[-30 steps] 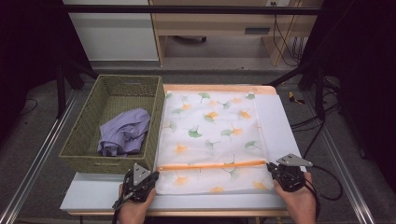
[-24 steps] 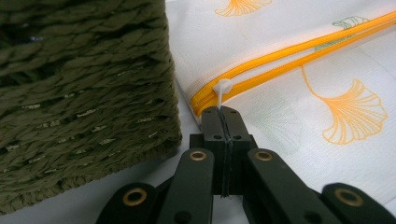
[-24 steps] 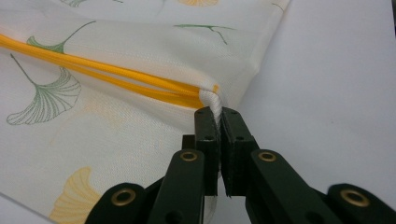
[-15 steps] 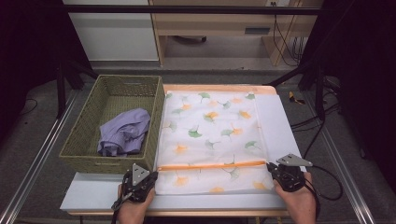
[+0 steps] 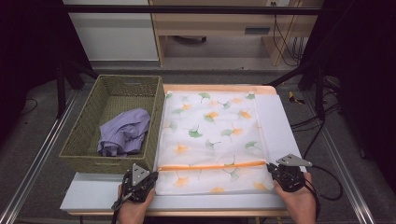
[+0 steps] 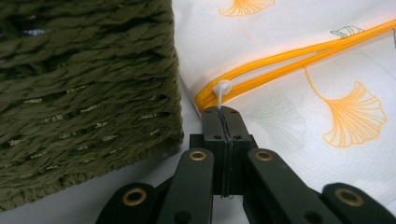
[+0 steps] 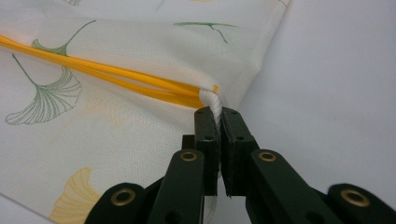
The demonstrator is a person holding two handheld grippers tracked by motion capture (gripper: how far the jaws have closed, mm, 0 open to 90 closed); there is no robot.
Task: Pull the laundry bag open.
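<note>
Jaws of the left gripper [image 6: 223, 112] are pressed together on the white zip pull [image 6: 220, 92] at the near left end of the orange zip [image 6: 299, 53]. The right gripper [image 7: 217, 114] is clamped just as tight on a pinch of white fabric at the bag's right edge, where the zip ends.

From above, the bag [image 5: 212, 135] lies flat on the table [image 5: 275, 121], white with green and orange leaf prints, its zip running across it near the person's side. The left gripper [image 5: 148, 176] sits at the bag's near left corner and the right gripper [image 5: 272, 168] at its near right edge, each in a hand [image 5: 296, 198] coming in from the bottom. A green woven basket [image 5: 81, 140] stands just left of the bag with a lilac cloth [image 5: 123, 133] bunched inside.

The high view is too far off to show what either pair of jaws pinches; the gripper views settle that. The left gripper view also shows the basket [image 6: 84, 84] wall close beside the zip's end, nearly touching the bag [image 6: 327, 130]. The right gripper view shows the zip [image 7: 116, 77] slightly parted into two orange lines, and bare table [image 7: 336, 93] beyond the bag [image 7: 93, 121].
</note>
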